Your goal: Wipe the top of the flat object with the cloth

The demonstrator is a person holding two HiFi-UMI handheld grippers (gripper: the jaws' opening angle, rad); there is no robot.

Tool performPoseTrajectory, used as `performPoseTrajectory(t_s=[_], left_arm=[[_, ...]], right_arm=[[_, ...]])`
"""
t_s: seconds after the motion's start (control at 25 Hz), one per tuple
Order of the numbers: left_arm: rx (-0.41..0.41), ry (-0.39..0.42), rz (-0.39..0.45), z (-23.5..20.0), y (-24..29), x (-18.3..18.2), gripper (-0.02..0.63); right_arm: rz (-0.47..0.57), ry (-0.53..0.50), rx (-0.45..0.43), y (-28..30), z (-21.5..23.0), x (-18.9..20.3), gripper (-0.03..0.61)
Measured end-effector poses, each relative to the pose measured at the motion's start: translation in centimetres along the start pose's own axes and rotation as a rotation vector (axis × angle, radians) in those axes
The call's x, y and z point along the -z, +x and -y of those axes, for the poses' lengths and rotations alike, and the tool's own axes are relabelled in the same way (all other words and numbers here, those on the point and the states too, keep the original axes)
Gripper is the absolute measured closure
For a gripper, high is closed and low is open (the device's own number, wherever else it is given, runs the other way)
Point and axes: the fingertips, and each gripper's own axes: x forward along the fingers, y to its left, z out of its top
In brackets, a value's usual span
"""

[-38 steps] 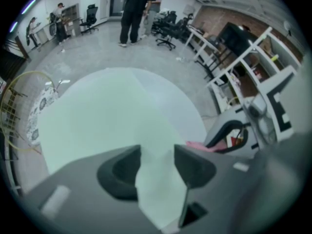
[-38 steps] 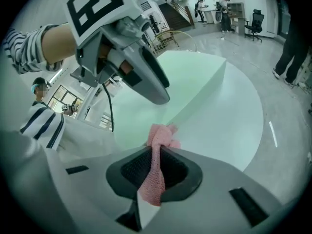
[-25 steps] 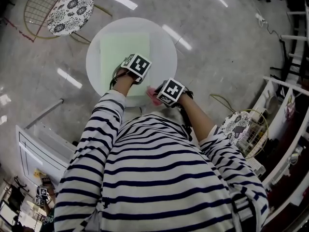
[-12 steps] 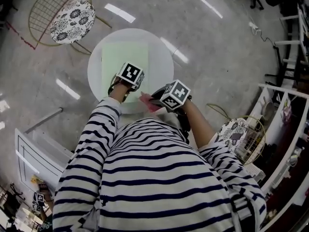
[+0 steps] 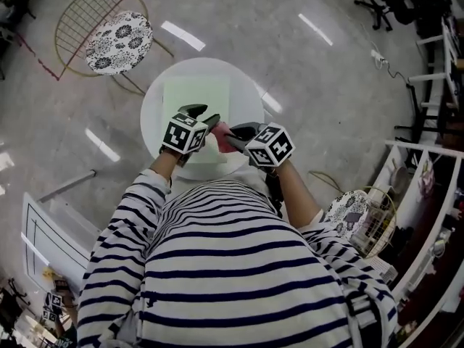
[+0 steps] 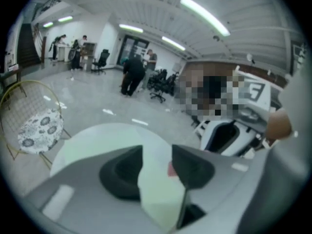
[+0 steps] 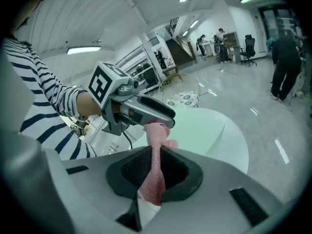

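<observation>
**Cloth held above the mat; wiping contact not yet made**

The right tool (image 7: 156,161) is clamping the pink cloth (image 7: 155,179) between its pads, and the fabric is running out of the jaws in a narrow bunch. The left tool (image 6: 157,152) is standing partly open. Its jaws have just been closing, but only a sliver of the cloth's free end is showing at the inner edge of one jaw, and no pad is pressing on it.

Both tools are hovering over the near edge of the pale green mat (image 5: 194,93), which is lying flat on the round white tabletop (image 5: 248,85). The cloth appears to be clear of the mat.

Assessment: the step in hand is bringing the cloth down for a stroke.
- A bunched cloth is going to wipe only a thin line, so a broad fold should be laid onto the mat first.
- The pads should be staying off the mat's surface.
- The mat looks thin and may slide, so the left tool would serve best by steadying the mat's near edge.
- Strokes should be overlapping, running from the mat's far edge to its near edge.
</observation>
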Motion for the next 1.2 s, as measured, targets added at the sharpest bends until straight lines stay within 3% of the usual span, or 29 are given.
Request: performPoseTrajectory(t_s=[0.36, 0.56, 0.8, 1.2], left_arm=[[0.001, 0.112, 0.505, 1.7, -11.5, -7.5, 0.52], [0.005, 0.211, 0.691, 3.9, -16.4, -10.0, 0.568], [-0.02, 0.3, 0.749, 5.2, -18.8, -10.4, 0.592], [-0.005, 0.271, 0.757, 5.7, -18.8, -9.4, 0.595]], right_arm=[[0.338, -0.174, 0.109, -2.8, -2.7, -9.4, 0.537], [0.508, -0.289, 0.14, -5.1, -5.7, -13.7, 0.537], [0.578, -0.331, 0.21, -6.5, -6.8, -15.4, 0.537], [0.584, -0.329, 0.249, -7.6, -7.2, -14.7, 0.537]])
